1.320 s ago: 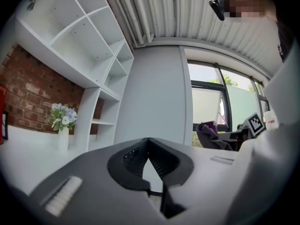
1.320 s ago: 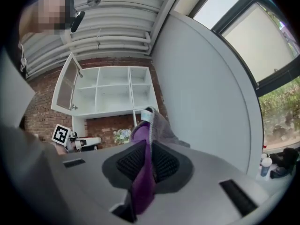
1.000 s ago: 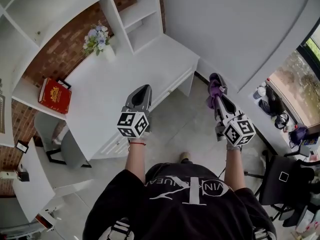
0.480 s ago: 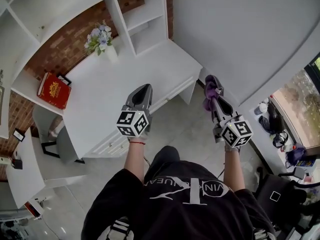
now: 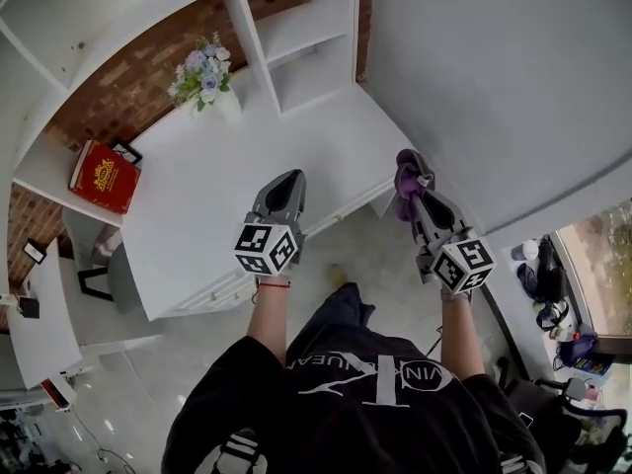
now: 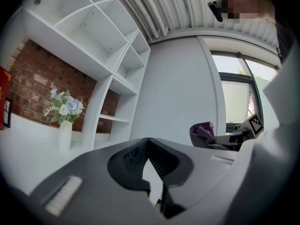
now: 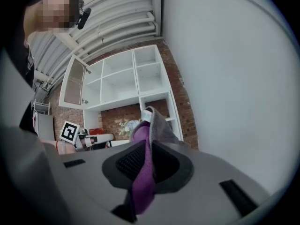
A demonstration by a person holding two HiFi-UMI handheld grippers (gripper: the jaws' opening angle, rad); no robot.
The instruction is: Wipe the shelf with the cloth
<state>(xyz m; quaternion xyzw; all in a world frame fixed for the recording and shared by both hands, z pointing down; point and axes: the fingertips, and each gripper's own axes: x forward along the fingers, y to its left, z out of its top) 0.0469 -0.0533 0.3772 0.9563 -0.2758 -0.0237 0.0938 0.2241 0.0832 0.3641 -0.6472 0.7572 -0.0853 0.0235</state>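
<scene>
Both at desk [image 5: 197, 191] edge, left claw [image 5: 288, 176] closed empty, right claw [image 5: 415, 164] gripping cloth [image 5: 405, 182]

Ahead of the left gripper [image 5: 287, 178] a white desk [image 5: 227, 196] stands against a red brick wall [image 5: 128, 92], with white shelving [image 5: 296, 38] above it. A plain grey wall [image 5: 494, 87] rises beyond the right gripper [image 5: 414, 172]. Pale glossy floor tiles [image 5: 138, 378] lie below, and a window [image 6: 239, 102] to the right lets in daylight.

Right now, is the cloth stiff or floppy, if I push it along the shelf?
Probably floppy: the cloth folds over beyond the shut right gripper. Likely light, since a thin pinch holds it. It may bunch when pushed.
</scene>
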